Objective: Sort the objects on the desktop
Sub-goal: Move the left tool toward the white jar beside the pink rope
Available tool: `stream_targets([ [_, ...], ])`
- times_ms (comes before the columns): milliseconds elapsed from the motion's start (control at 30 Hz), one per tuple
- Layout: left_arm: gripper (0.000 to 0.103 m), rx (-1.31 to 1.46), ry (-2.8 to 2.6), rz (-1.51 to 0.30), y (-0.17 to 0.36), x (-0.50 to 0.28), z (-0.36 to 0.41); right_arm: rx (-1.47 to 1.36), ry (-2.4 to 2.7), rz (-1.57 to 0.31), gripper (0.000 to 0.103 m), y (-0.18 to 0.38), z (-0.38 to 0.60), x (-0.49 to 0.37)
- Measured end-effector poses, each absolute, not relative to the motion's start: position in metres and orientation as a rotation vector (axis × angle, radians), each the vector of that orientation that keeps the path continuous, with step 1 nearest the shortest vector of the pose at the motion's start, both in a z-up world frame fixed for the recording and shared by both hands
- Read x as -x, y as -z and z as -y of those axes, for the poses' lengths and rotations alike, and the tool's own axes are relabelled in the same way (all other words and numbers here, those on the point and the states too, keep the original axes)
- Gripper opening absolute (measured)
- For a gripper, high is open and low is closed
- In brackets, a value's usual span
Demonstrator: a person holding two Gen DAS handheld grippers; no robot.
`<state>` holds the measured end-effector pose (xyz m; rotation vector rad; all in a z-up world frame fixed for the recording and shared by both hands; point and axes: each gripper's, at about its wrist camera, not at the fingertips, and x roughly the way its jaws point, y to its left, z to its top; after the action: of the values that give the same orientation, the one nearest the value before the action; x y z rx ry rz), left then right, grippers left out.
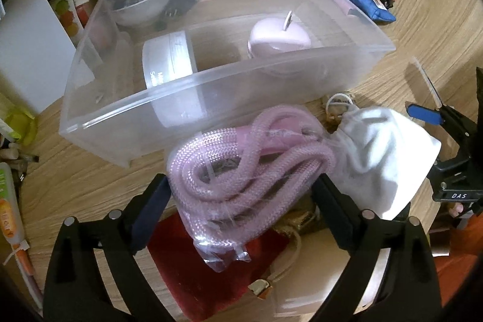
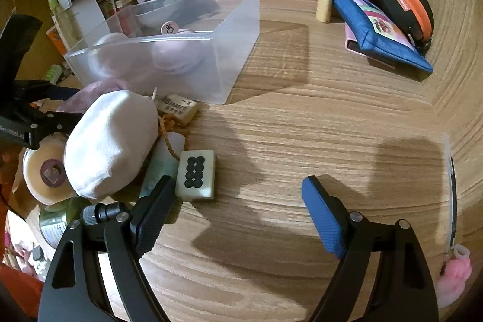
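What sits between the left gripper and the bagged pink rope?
Nothing visible. The rope already lies between the open left gripper fingers, on top of the pile, with the white pouch beside it. The clear bin stands just beyond.

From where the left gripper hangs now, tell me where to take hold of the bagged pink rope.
Grip the pink rope across the thick middle of its coil, coming from above. The left gripper already has its open jaws either side of it. The clear bag's loose tail would likely slip.
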<state>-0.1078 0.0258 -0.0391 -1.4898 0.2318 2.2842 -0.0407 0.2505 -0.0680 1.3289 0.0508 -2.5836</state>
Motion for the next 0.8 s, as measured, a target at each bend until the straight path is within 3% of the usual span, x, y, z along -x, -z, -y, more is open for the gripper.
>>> stream_targets([
  [367,0.095,1.416,-2.334,-0.259,0.013,0.093,-0.026,-1.306,2.581,-0.045,0.082,0.068,-0.250,0.041],
  [600,0.095,1.395,-2.390,-0.527,0.011,0.094,-0.039,-1.306,2.573,-0.035,0.082,0.068,-0.252,0.043],
  [800,0.095,1.630,-2.170,-0.190,0.045,0.122,-0.020,-1.287,2.581,-0.050,0.082,0.066,-0.252,0.041],
])
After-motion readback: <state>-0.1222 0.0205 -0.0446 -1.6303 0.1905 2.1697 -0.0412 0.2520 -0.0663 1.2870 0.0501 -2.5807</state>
